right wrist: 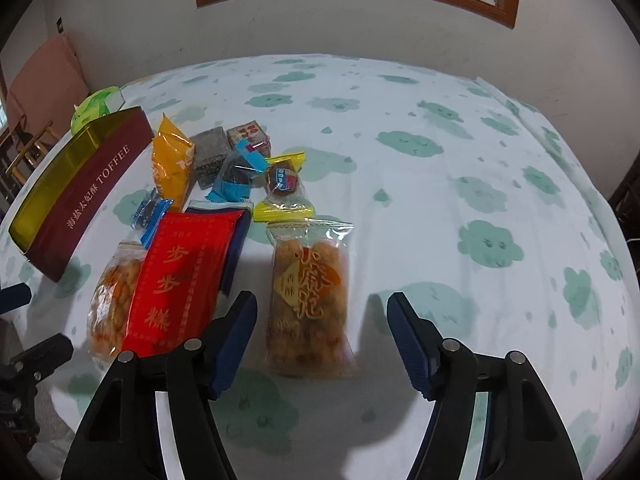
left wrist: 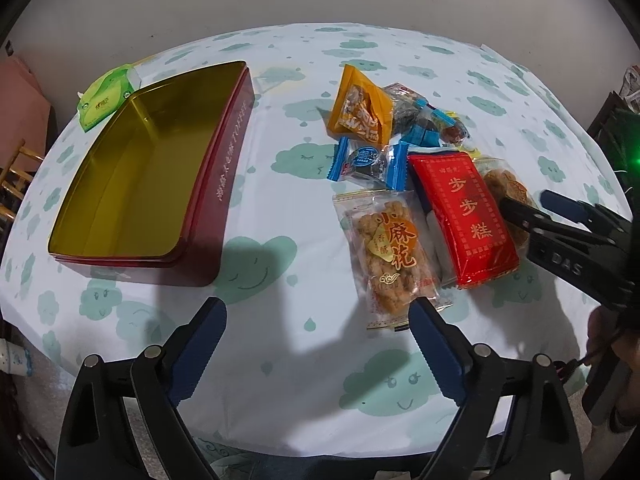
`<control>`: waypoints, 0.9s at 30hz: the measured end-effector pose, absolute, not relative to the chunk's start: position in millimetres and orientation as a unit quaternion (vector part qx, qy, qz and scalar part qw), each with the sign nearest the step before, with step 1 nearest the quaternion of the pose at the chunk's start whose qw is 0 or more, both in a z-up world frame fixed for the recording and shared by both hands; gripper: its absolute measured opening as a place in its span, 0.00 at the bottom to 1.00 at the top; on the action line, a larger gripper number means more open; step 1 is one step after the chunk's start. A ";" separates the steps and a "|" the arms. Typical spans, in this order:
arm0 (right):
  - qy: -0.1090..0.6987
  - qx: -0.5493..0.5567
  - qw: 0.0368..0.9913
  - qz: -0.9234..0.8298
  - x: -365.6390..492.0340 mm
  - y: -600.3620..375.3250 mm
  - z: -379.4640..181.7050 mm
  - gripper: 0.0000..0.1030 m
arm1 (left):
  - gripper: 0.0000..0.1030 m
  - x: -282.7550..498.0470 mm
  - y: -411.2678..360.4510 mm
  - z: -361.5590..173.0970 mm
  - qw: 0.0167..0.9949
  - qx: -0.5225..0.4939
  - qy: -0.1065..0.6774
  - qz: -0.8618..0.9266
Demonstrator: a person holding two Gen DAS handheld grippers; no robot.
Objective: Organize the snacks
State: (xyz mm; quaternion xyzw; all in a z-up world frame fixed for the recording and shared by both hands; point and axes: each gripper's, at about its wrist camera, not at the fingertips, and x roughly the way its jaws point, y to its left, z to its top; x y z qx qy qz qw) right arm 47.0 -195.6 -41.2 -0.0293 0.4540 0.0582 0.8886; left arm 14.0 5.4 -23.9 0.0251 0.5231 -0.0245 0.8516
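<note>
At the far left of the left wrist view we see a green tissue pack (left wrist: 105,98) just behind the open maroon toffee tin (left wrist: 152,176), its gold inside bare. Our left gripper (left wrist: 318,320) hangs low in the frame with its jaws spread wide over the cloud-print tablecloth (left wrist: 280,360), holding nothing. Right of centre lie the snacks — an orange packet (left wrist: 360,106), a blue-ended candy (left wrist: 366,160), a clear bag of fried twists (left wrist: 390,256) and a red cake packet (left wrist: 466,216). In the right wrist view our right gripper (right wrist: 322,320) also stands wide, straddling the near end of a second fried-twist bag (right wrist: 308,292) — a yellow-ended sweet (right wrist: 283,186) lies just beyond it.
</note>
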 end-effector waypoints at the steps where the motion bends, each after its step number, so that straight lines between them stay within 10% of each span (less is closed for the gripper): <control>1: 0.455 -0.031 0.888 0.062 49.9 -194.7 -42.5 0.63 | 0.87 14.9 4.0 -24.4 0.851 0.026 0.523 -0.025; 11: 0.462 -0.027 0.884 0.070 59.8 -193.7 -48.1 0.38 | 0.84 22.5 -4.2 -26.9 0.848 0.028 0.528 -0.035; 27: 0.468 0.041 0.881 0.060 31.9 -228.8 -45.9 0.37 | 0.68 49.4 -16.9 -30.2 0.834 -0.013 0.549 -0.055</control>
